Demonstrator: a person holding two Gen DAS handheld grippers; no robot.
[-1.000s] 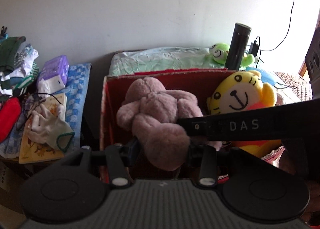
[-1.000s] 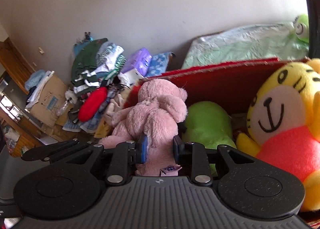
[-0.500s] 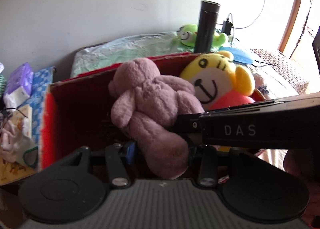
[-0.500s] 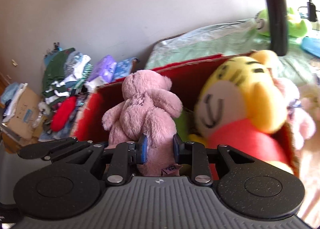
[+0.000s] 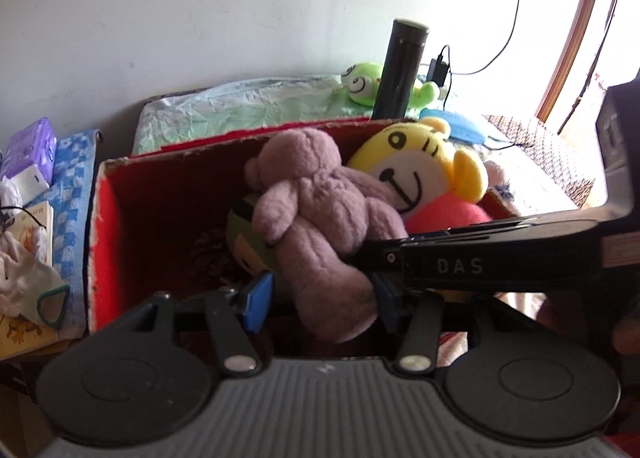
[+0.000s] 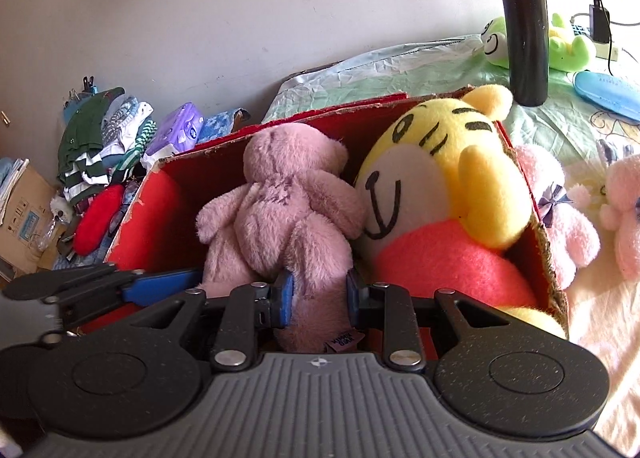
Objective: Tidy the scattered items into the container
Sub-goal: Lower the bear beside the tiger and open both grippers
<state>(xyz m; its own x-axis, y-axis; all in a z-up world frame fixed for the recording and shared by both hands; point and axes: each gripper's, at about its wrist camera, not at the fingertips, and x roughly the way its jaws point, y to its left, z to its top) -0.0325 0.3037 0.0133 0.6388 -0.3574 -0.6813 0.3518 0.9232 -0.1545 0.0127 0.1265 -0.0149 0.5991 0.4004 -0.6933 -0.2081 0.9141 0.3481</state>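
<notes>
A pink teddy bear (image 5: 316,210) (image 6: 288,210) hangs back-up in the red cardboard box (image 5: 104,242) (image 6: 160,194), leaning on a yellow tiger plush (image 5: 416,166) (image 6: 440,178). My right gripper (image 6: 319,298) is shut on one of the bear's legs. My left gripper (image 5: 322,298) has the other leg between its jaws, which are opening; the left blue pad stands off the fur. A green plush (image 5: 244,234) lies under the bear. The right gripper's black body (image 5: 460,266) crosses the left wrist view.
A black flask (image 6: 524,34) and a green frog plush (image 6: 560,42) stand on the bed behind the box. Pink plush toys (image 6: 560,218) lie right of the box. Left of it are piled clothes (image 6: 104,138) and a purple tissue pack (image 5: 32,146).
The left jaws have spread apart off the bear's leg. The right grip holds as before. The bear has moved against the yellow tiger in the box.
</notes>
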